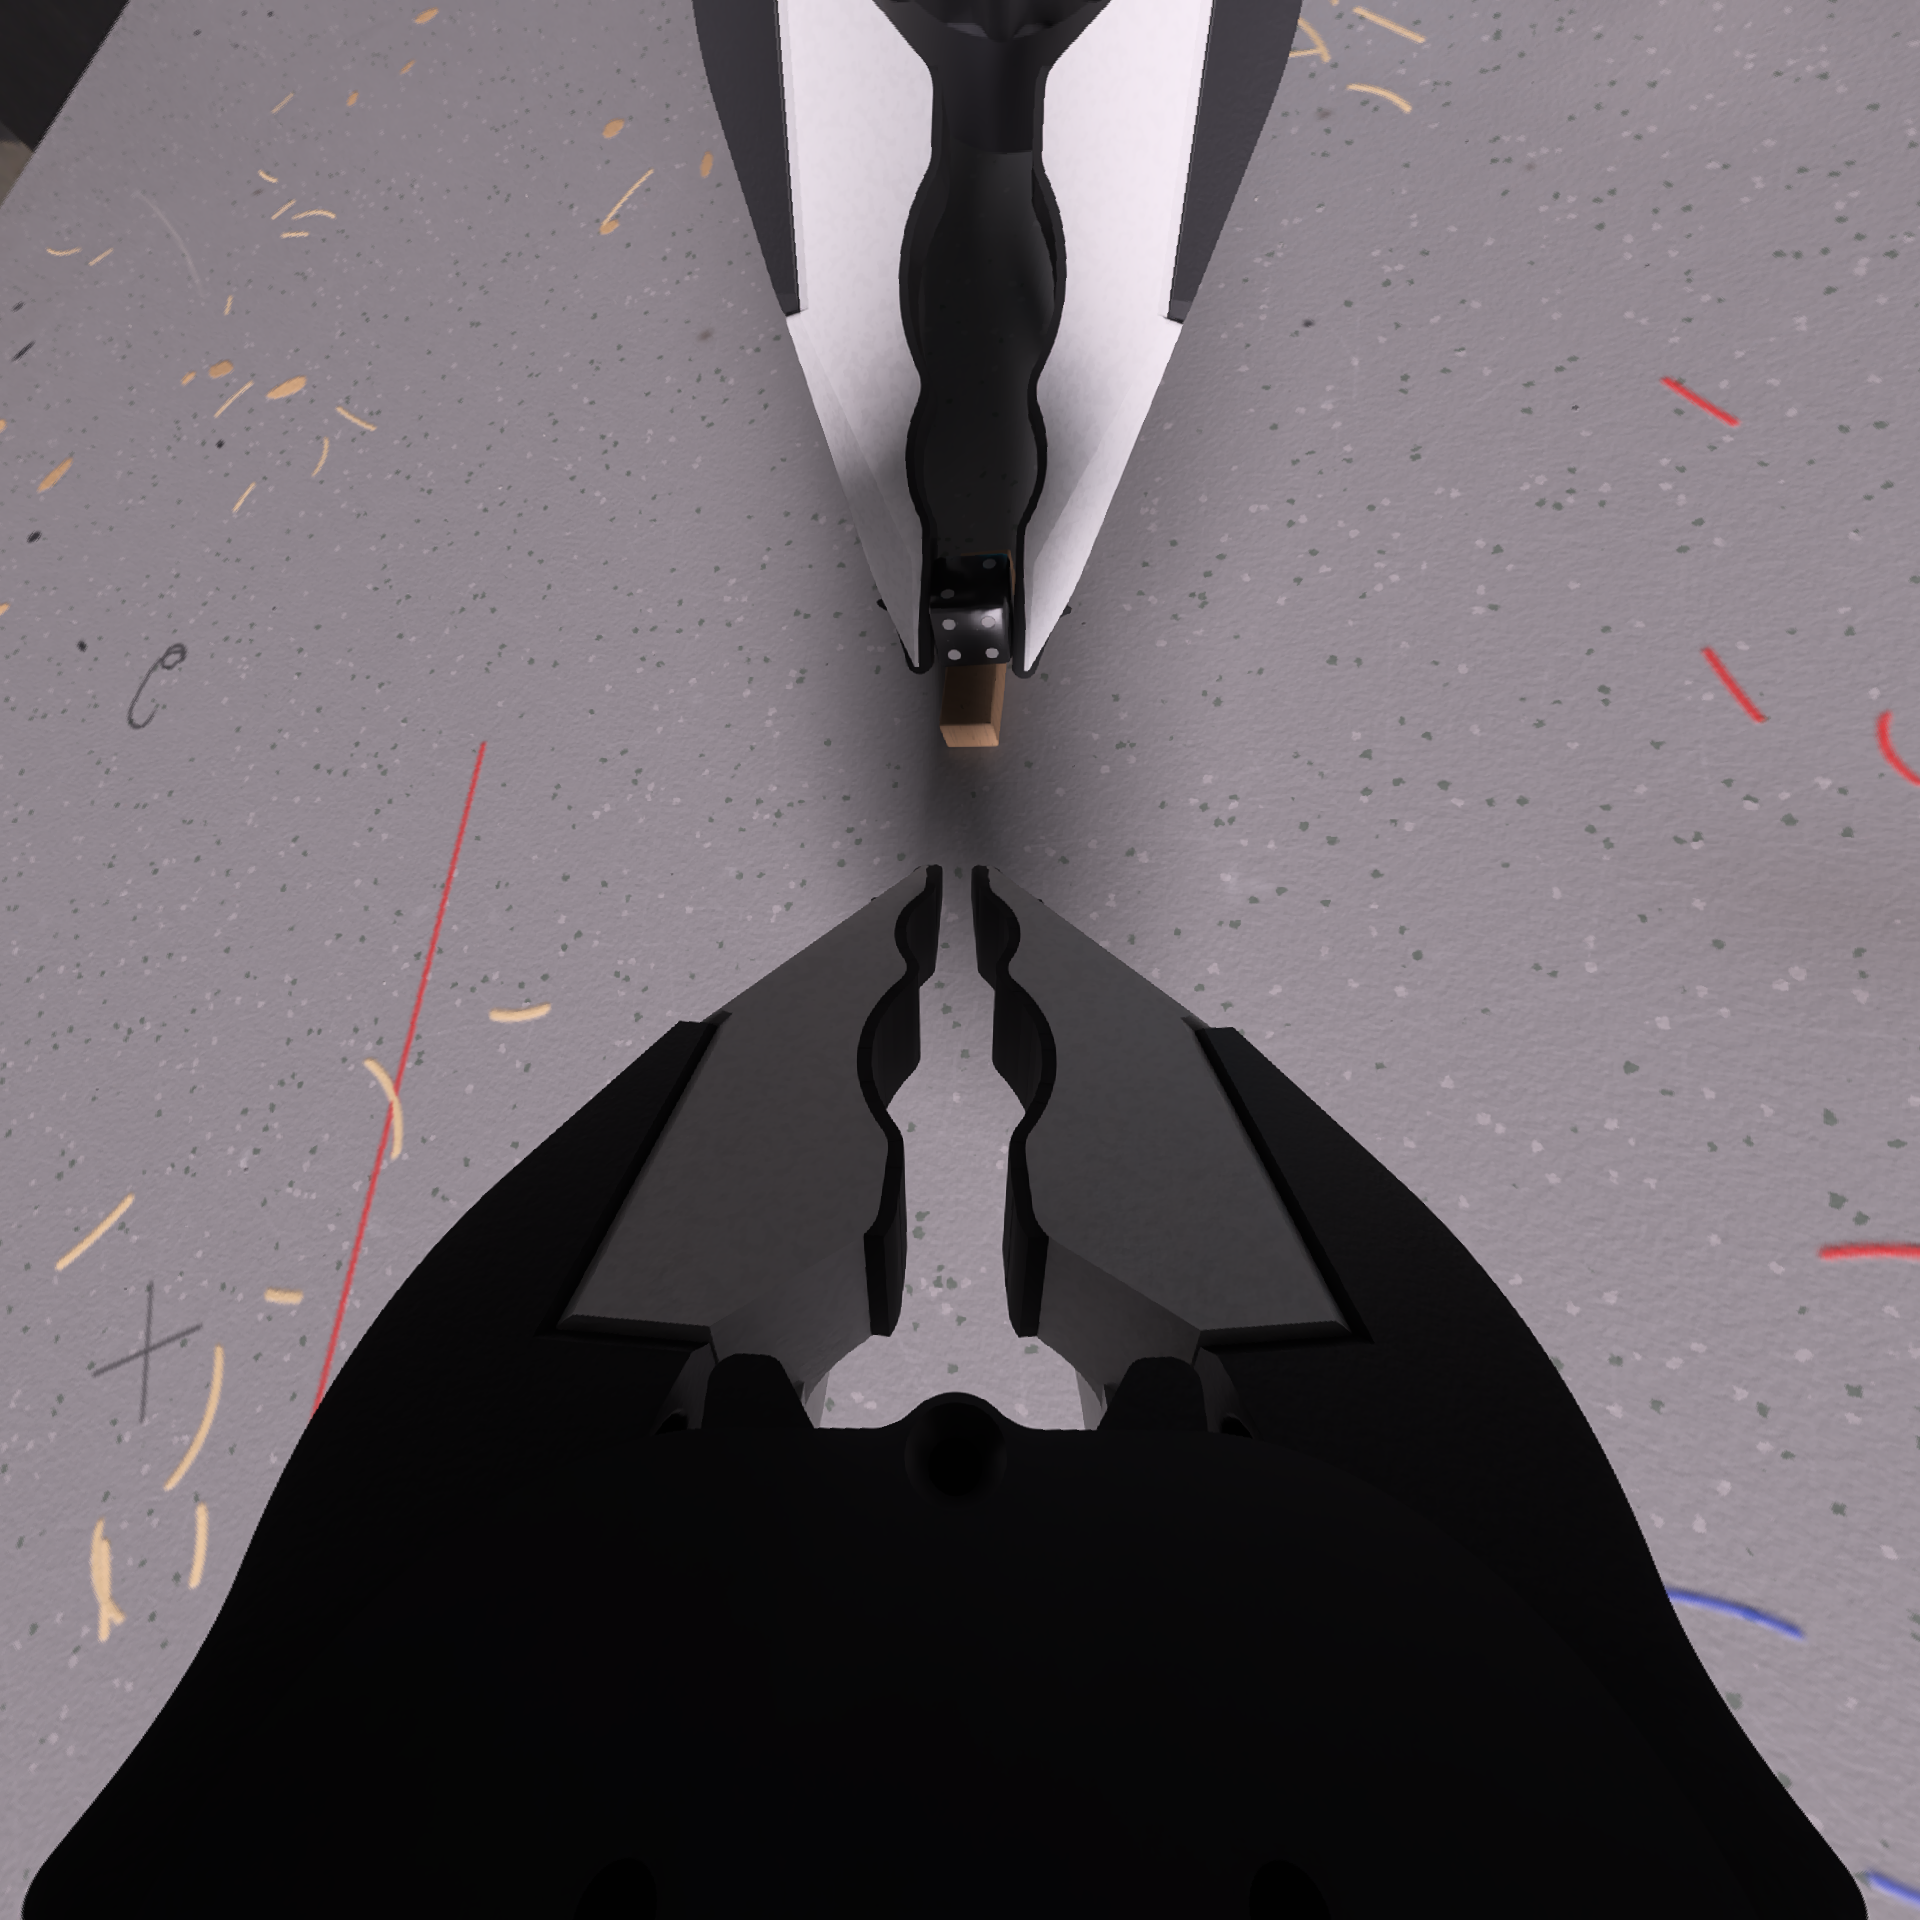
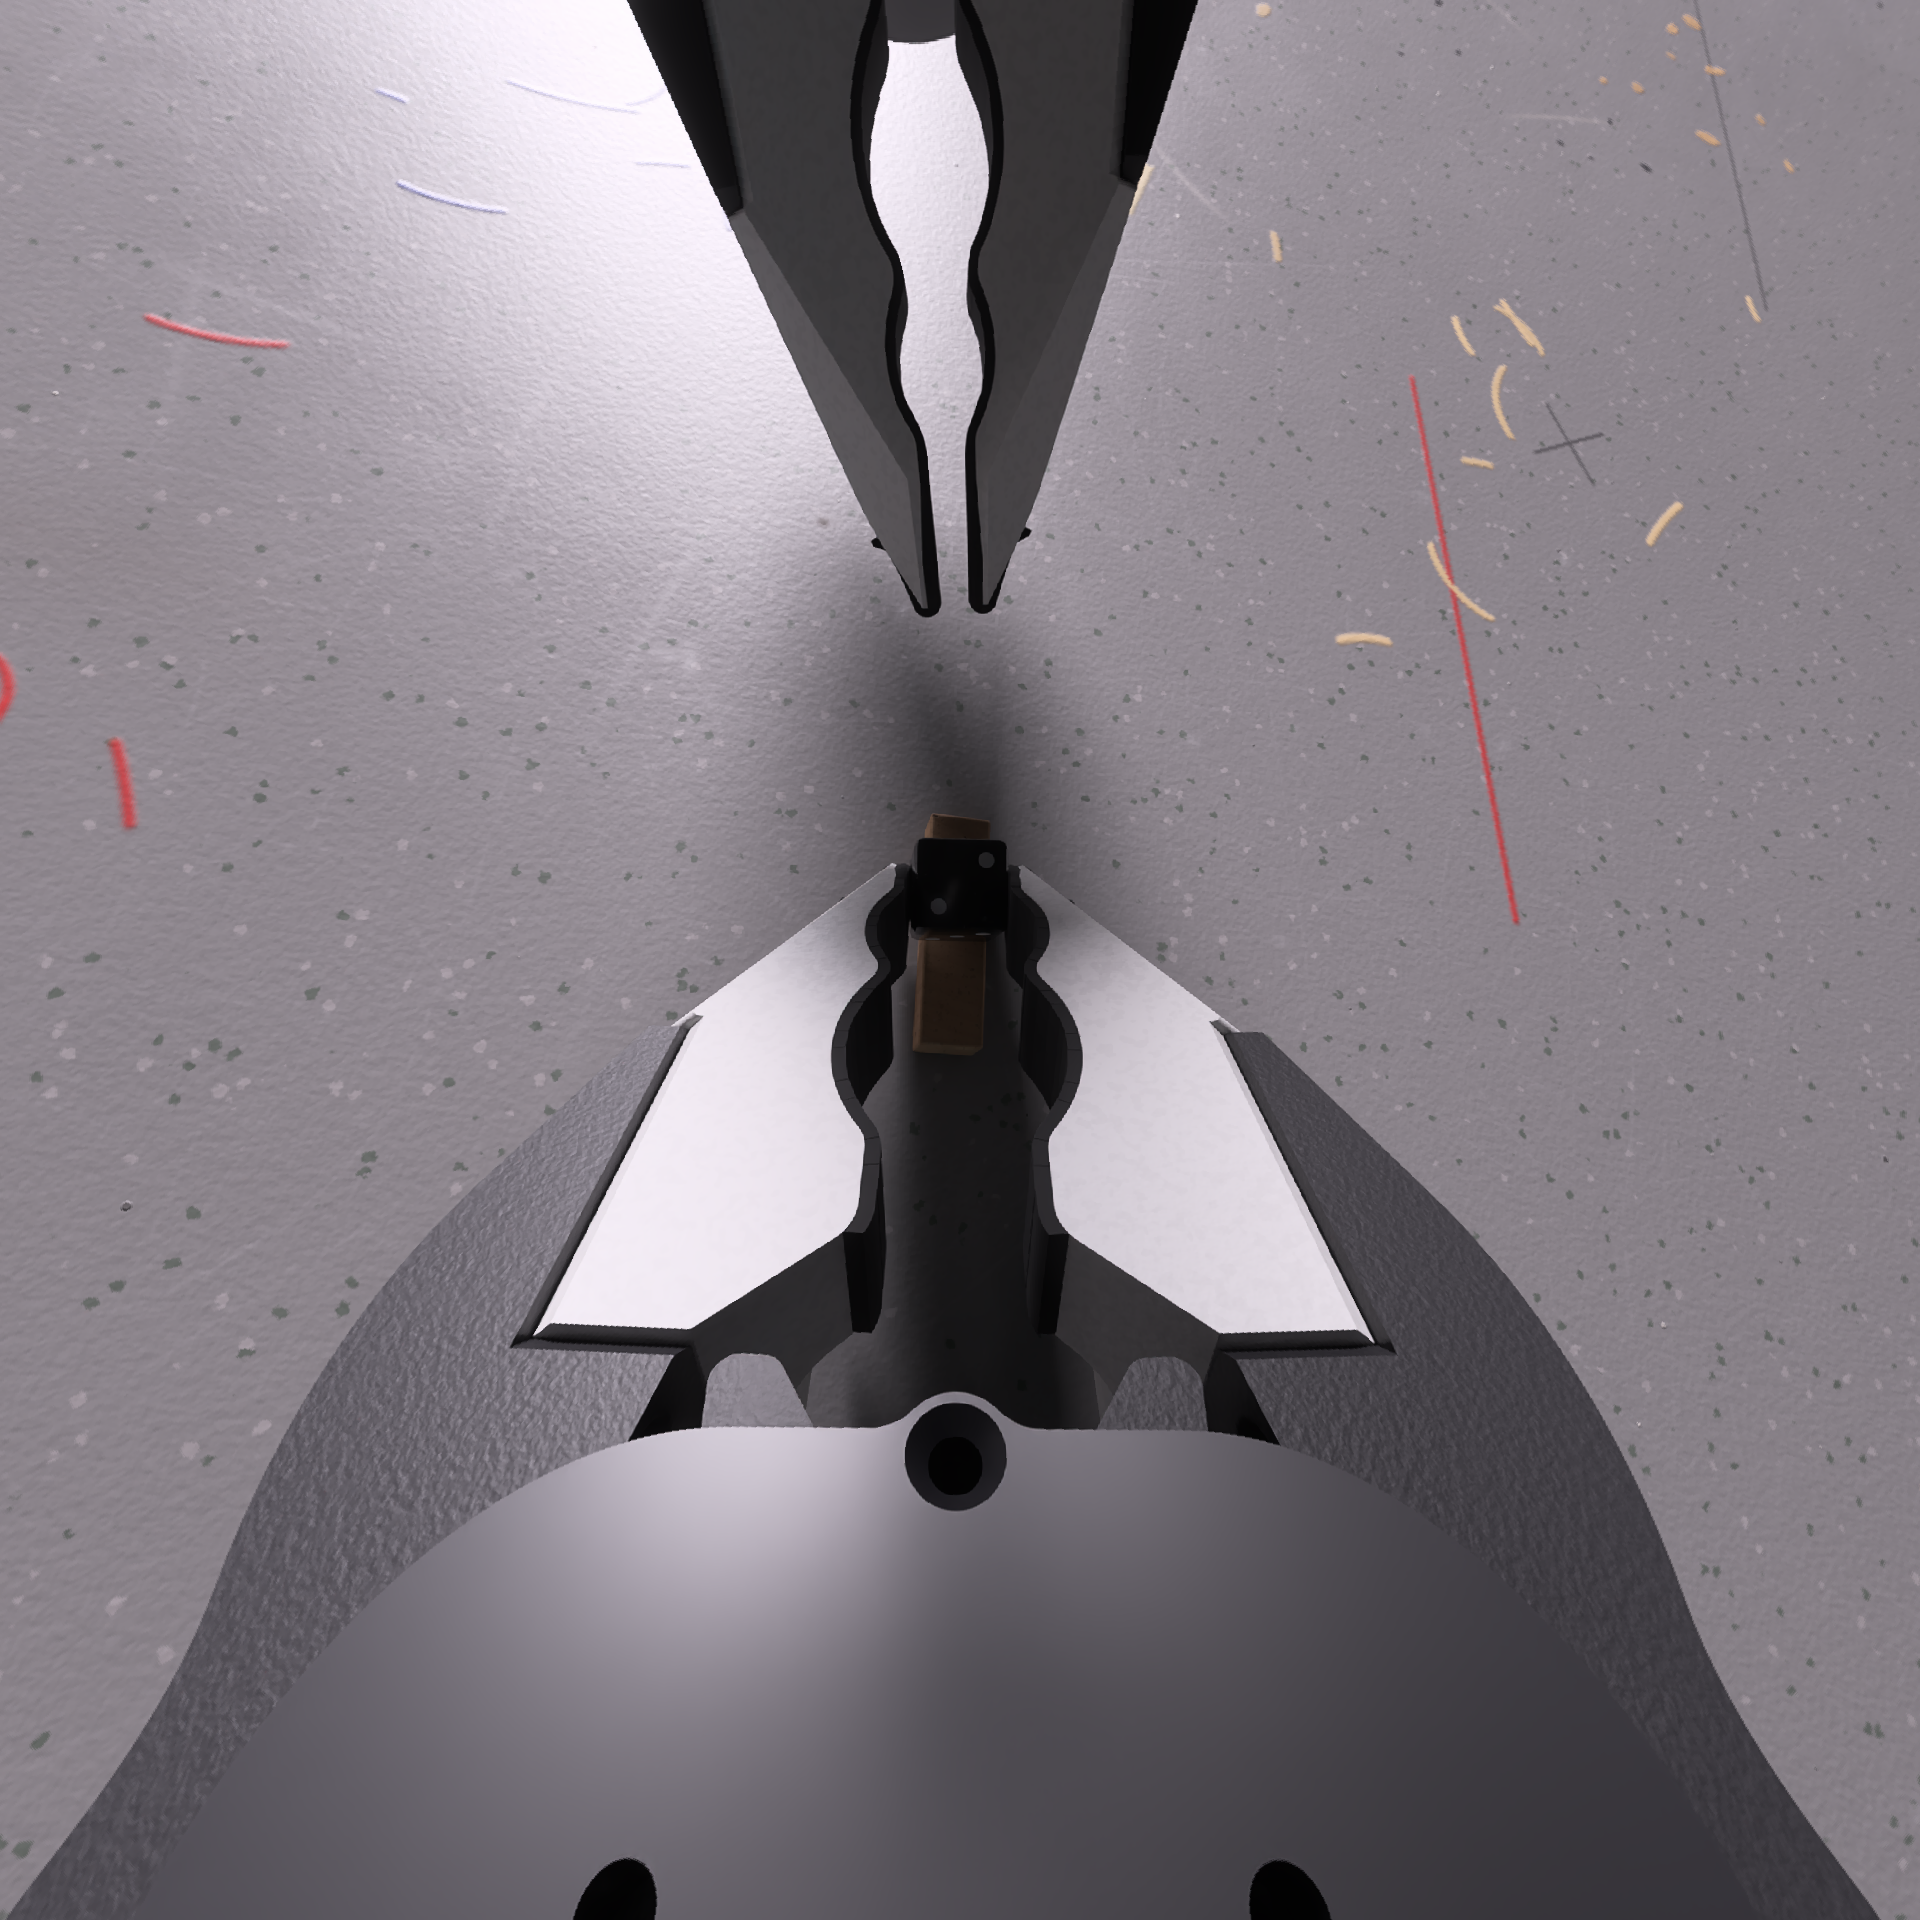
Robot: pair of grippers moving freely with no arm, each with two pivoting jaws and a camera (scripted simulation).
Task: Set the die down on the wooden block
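My right gripper is shut on a black die with white pips, held at its fingertips. A small wooden block lies on the grey table right under the die; whether they touch I cannot tell. In the left wrist view the right gripper comes from the top with the die above the wooden block. My left gripper faces it, nearly shut and empty, a short way from the block. It also shows in the right wrist view.
The grey speckled table carries red, blue and tan scribble marks and a thin red line. A dark edge of the table shows at the top left corner.
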